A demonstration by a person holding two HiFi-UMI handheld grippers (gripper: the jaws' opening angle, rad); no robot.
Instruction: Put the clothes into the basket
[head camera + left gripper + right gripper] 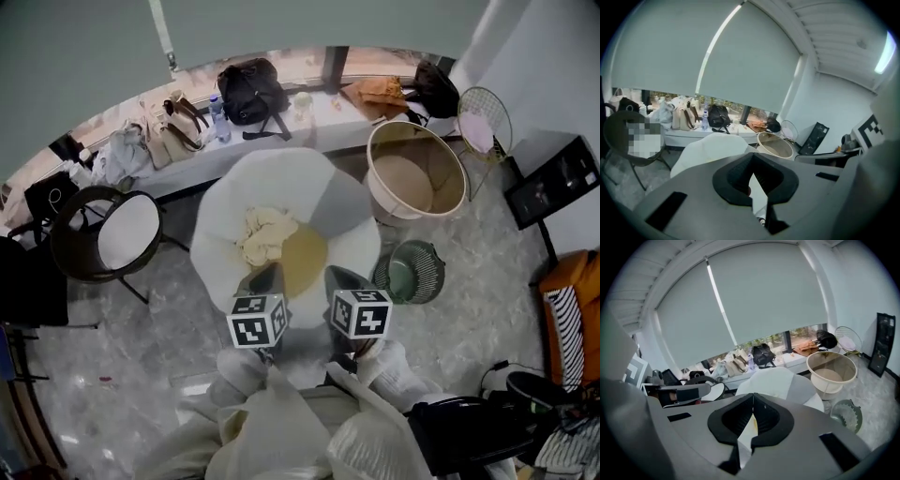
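Left gripper (267, 278): fingers pressed together, nothing between them. Right gripper (345, 279): fingers also together, empty. Both pointed down toward white petal-shaped seat (223, 217). Cream clothes (265, 234) lay crumpled on seat, just ahead of left fingertips, not touching (a bit to left of right ones). Beige basket (450, 157) stood on floor, well beyond right fingertips, further right. Green wire bin (412, 274) near right fingertips.

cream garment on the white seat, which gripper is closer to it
Left. In the head view the left gripper is just below the cream garment; the right gripper is below it and off to its right, farther away.
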